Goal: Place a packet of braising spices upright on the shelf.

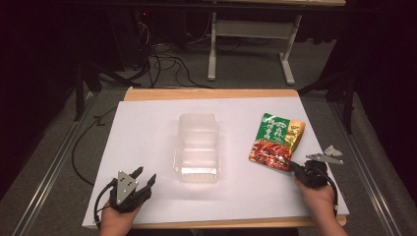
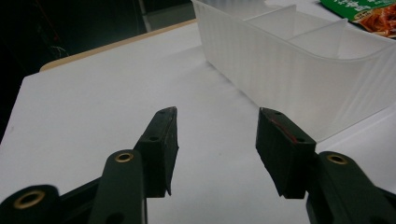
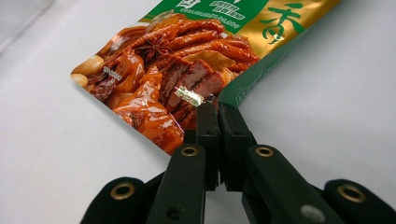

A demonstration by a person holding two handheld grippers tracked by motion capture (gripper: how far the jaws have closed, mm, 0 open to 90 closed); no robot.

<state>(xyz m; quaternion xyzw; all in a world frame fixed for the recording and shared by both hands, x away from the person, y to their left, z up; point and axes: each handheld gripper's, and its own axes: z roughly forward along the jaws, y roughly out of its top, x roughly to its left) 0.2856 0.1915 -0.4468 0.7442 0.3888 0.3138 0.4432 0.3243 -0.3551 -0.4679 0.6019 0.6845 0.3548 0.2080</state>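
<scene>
A green and gold food packet [image 1: 276,141] printed with braised meat lies flat on the white sheet, right of centre. My right gripper [image 1: 291,165] is shut on its near corner. In the right gripper view the packet's [image 3: 177,60] corner sits pinched between the closed jaws of that gripper [image 3: 217,103]. A clear plastic container [image 1: 197,147] with dividers stands mid-table. My left gripper [image 1: 146,173] rests open near the front left, with nothing between its fingers. In the left gripper view this gripper [image 2: 217,112] points past the container's [image 2: 299,65] near wall, which stands a short way ahead to the right.
A white sheet [image 1: 147,123] covers the wooden table. A small grey metal piece [image 1: 327,155] lies near the right edge, beside the right hand. Cables [image 1: 167,64] trail on the floor beyond the table, near a white table frame [image 1: 251,29].
</scene>
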